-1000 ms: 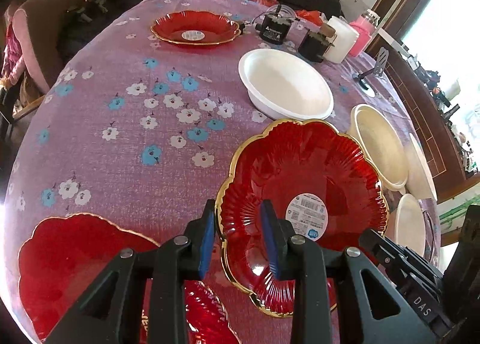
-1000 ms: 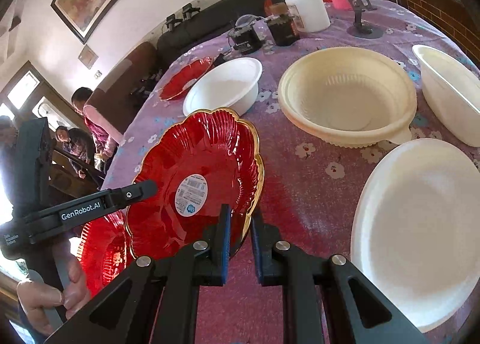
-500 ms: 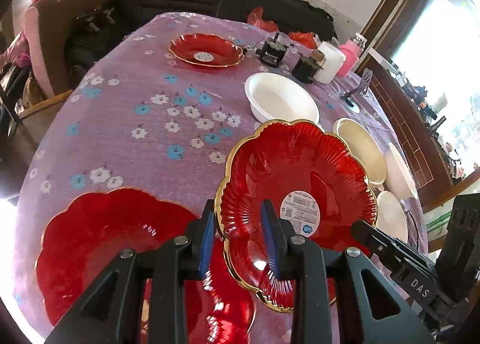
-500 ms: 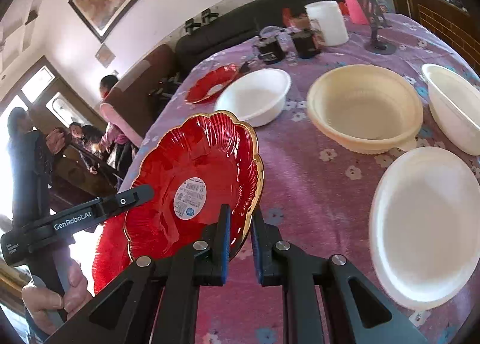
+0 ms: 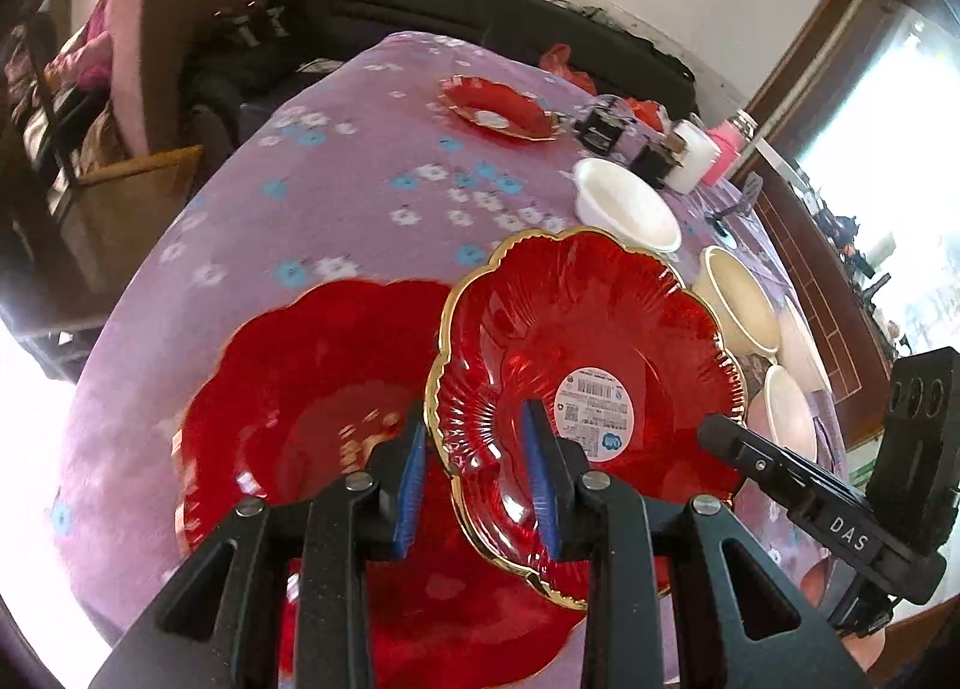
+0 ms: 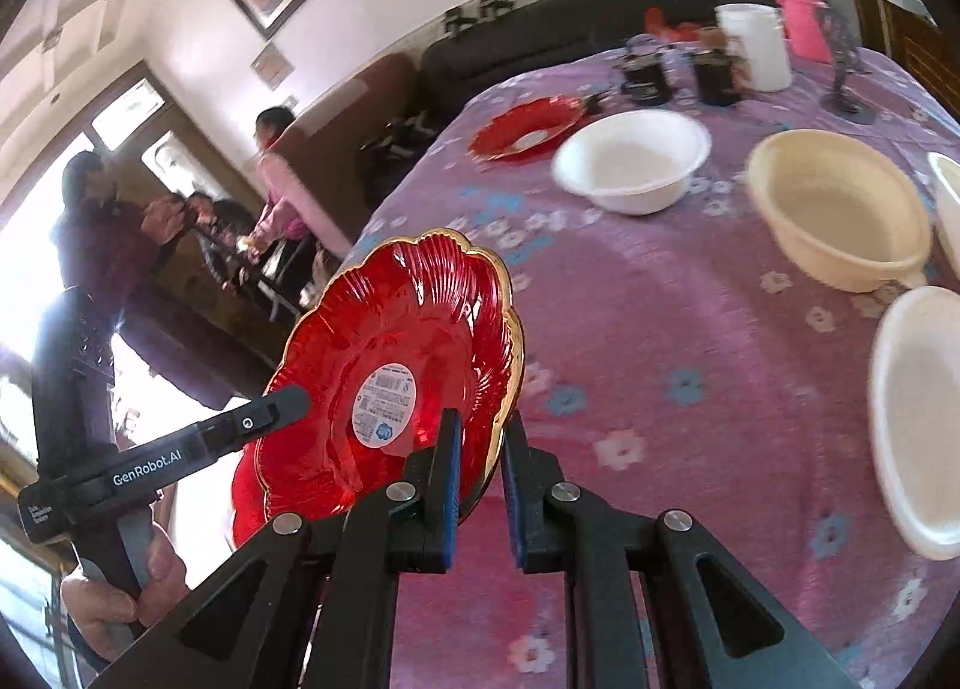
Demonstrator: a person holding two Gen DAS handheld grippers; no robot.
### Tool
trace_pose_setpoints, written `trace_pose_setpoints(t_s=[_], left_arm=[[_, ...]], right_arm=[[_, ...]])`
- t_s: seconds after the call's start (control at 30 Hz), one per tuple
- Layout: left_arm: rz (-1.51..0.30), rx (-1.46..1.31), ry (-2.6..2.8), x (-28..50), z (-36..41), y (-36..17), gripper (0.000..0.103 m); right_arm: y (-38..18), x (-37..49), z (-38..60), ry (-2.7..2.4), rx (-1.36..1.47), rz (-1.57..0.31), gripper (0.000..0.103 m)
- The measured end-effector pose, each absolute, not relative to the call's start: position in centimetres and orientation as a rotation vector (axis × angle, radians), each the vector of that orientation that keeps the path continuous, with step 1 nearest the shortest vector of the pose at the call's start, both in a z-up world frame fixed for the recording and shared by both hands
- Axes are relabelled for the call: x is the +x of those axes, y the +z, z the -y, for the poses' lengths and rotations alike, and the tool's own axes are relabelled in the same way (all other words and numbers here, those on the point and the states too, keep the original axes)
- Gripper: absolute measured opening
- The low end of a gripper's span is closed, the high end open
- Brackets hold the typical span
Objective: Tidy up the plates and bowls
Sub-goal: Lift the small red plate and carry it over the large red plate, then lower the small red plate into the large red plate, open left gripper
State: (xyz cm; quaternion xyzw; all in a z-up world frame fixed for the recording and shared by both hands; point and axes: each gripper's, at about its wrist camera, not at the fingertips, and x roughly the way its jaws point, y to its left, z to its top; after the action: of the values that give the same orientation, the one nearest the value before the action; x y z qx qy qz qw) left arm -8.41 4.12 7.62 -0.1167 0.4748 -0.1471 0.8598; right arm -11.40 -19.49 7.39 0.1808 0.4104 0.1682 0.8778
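A red fluted plate with a gold rim and a white label hangs tilted above the purple flowered table. My left gripper is shut on its left rim. My right gripper is shut on its opposite rim, and the same plate fills the middle of the right wrist view. Under the held plate, at the table's near left edge, lies a second red plate. A third red plate sits at the far side.
A white bowl, a cream bowl and a white plate lie to the right. Jars, a white cup and a pink bottle stand at the far edge. People stand by the doorway beyond the left side; a hand grips the left tool.
Both grippers have carried the held red plate leftward and slightly up. It now hangs over the second red plate at the near left edge. The grips are unchanged.
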Motion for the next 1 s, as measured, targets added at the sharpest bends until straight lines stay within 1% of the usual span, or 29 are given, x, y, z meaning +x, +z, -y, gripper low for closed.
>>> trace_pose_setpoints(t_s=[0.47,0.83,1.0], left_arm=[[-1.015,-0.31,-0.23,-10.6,-10.0,5.0,0.029],[-0.989,-0.23,-0.184,-10.8,-10.3,4.5,0.029],[-0.972,-0.16,-0.159,-11.1,-9.8,5.0,0.032]], right_arm=[[4.9,-10.9,13.3,0.43,0.283,-0.949,0.014],[3.9,-10.6,11.7,0.435,0.237,-0.976,0.015],[3.7,-10.4,11.5,0.44,0.239,-0.983,0.015]])
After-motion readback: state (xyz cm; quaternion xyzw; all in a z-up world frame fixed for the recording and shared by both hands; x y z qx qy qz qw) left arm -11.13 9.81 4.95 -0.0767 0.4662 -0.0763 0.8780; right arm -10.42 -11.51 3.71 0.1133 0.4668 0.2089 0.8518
